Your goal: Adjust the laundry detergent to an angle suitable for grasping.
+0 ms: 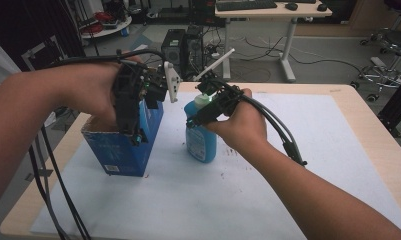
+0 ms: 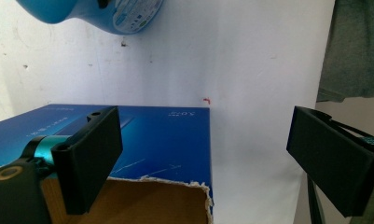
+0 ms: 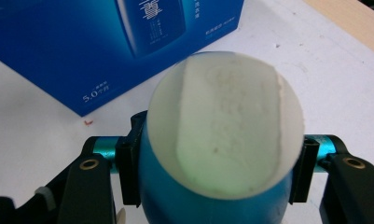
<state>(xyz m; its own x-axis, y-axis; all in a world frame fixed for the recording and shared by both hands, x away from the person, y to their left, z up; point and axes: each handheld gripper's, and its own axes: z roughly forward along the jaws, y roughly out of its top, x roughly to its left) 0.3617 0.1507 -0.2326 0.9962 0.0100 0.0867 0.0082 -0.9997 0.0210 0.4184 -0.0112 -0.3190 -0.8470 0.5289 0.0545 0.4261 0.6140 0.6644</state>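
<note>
Beside the blue box (image 1: pixel 123 145), the right hand-held gripper (image 3: pixel 215 172) is clamped on the blue bottle (image 3: pixel 212 196) below its white cap (image 3: pixel 226 126)

Glossy blue plastic bottle (image 1: pixel 200 140) with a matt white cap (image 3: pixel 229 128). Shiny blue cardboard box (image 1: pixel 122 145), torn brown and rough at its rim. Matt black plastic jaws. Smooth white paper sheet (image 1: pixel 288 165) over a pale wood table (image 1: pixel 373 125).
</note>
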